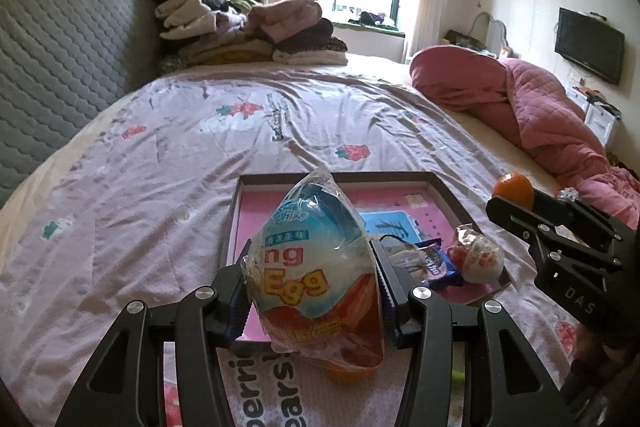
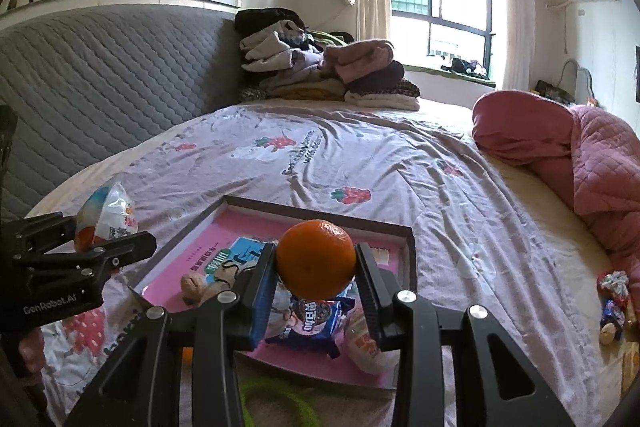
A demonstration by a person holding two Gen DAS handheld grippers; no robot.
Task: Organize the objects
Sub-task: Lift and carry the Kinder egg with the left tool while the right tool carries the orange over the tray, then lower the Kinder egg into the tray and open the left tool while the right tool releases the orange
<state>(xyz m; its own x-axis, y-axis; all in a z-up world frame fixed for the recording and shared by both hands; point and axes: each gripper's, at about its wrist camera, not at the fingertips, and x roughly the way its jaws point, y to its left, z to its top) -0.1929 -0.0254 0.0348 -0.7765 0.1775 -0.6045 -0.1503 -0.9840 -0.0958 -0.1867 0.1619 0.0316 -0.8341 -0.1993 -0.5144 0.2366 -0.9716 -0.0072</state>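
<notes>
Grippers hover over the shallow tray (image 2: 412, 239) on the bed's floral sheet (image 2: 400, 163): left gripper (image 1: 312, 291) clamped on a wrapped toy egg (image 1: 316, 267) above the tray's near edge, right gripper (image 2: 316, 267) clamped on an orange (image 2: 316, 259) above the biscuit packet (image 2: 316, 319) lying inside the tray.

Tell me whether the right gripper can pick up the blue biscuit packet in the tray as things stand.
Probably not yet. The right gripper is shut on an orange, so its jaws are full. The blue biscuit packet lies uncovered in the tray just below, so nothing else blocks it.
</notes>
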